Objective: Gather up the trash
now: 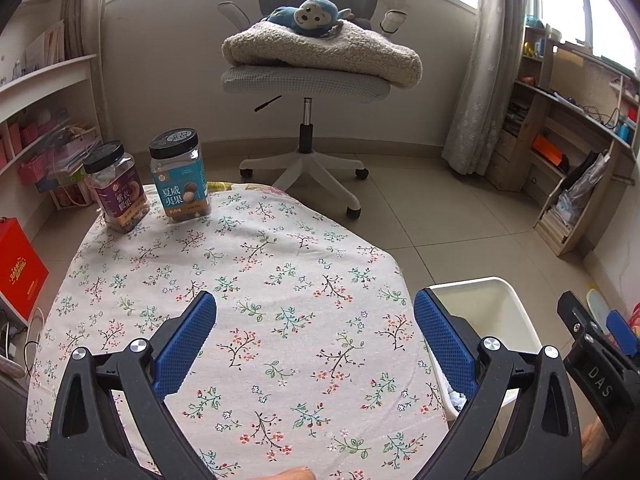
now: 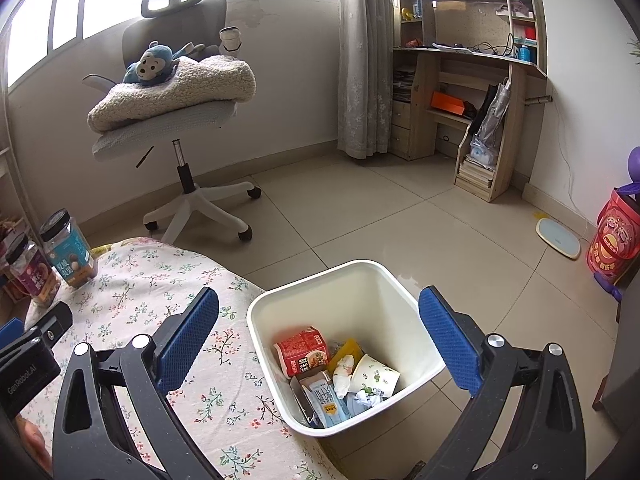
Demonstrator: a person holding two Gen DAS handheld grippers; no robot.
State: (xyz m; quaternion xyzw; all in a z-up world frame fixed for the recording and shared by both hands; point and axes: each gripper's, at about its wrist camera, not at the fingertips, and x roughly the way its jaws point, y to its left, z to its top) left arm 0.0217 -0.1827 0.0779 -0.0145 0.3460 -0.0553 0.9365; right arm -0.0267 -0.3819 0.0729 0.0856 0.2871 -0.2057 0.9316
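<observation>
**A:** Trash (image 2: pixel 336 376) lies heaped at the bottom of the white bin (image 2: pixel 276 304), which stands on the tiled floor (image 2: pixel 400 220) just beside the table: a red snack packet (image 2: pixel 302 350), a paper cup (image 2: pixel 374 372), crumpled tissue (image 2: pixel 344 368), a pale blue pouch (image 2: pixel 328 400).

**B:** How would it handle?

**A:** Light and soft, by the look of it. The wrappers likely slip and crush, so a pinch on a folded edge, or on the cup's rim, seems safest.

**B:** And the grippers?

**A:** The left gripper (image 1: pixel 316 340) hangs over the floral tablecloth (image 1: pixel 248 272), jaws spread wide, holding nothing. The right gripper (image 2: pixel 320 336) hovers above the bin, likewise spread and empty.

**B:** Anything left on the table?

**A:** Only two lidded snack jars (image 1: pixel 180 176) at the far corner; no loose litter shows, so the job looks near done.

**B:** The room?

**A:** A swivel chair (image 1: pixel 308 80) bearing a folded blanket (image 1: pixel 324 54) and a blue plush monkey (image 1: pixel 316 14), curtained windows, cluttered shelves (image 2: pixel 472 92).
</observation>
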